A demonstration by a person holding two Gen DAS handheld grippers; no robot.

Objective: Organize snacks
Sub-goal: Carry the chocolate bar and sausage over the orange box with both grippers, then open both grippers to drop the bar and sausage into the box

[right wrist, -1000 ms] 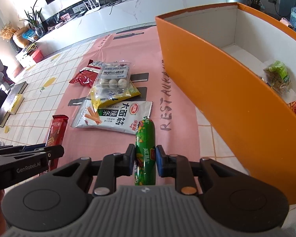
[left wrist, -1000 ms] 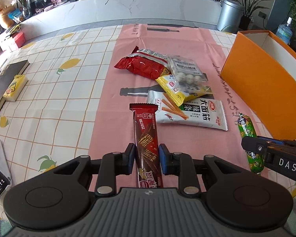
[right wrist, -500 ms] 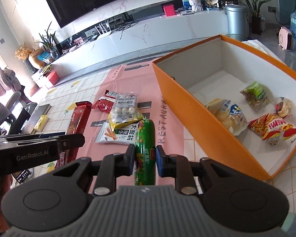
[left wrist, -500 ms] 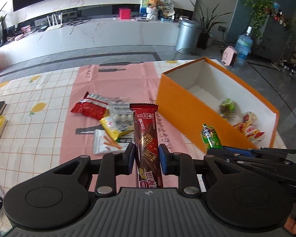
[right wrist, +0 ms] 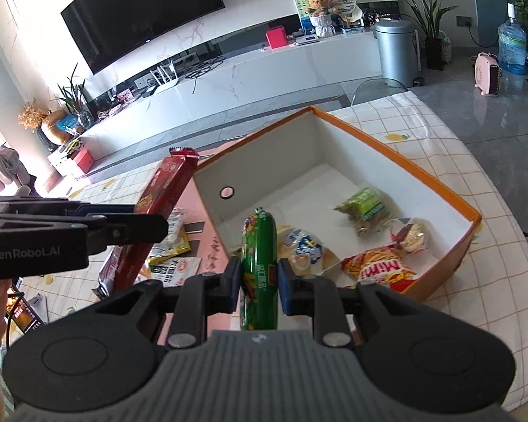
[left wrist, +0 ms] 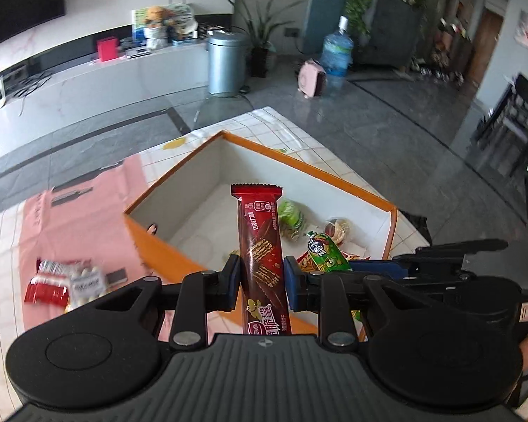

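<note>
My left gripper (left wrist: 261,277) is shut on a long dark red chocolate wafer bar (left wrist: 260,246), held in the air over the near wall of the orange box (left wrist: 165,246). The bar also shows in the right wrist view (right wrist: 162,197). My right gripper (right wrist: 258,276) is shut on a green sausage stick (right wrist: 258,246), held above the box's near edge (right wrist: 440,183); the sausage also shows in the left wrist view (left wrist: 325,253). Inside the box lie a green packet (right wrist: 364,207), a red chip bag (right wrist: 380,267), a white-blue packet (right wrist: 302,246) and a small clear packet (right wrist: 410,234).
Several snack packets stay on the pink mat left of the box: a red bag (left wrist: 49,285), a clear bag of white balls (left wrist: 86,281), a white strip-snack packet (right wrist: 174,267). The table edge (right wrist: 503,190) runs just right of the box. A small device (right wrist: 24,316) lies at the left.
Both grippers have risen and swung right, carrying the bar and the sausage from above the mat to over the orange box. The box interior now fills both views.
</note>
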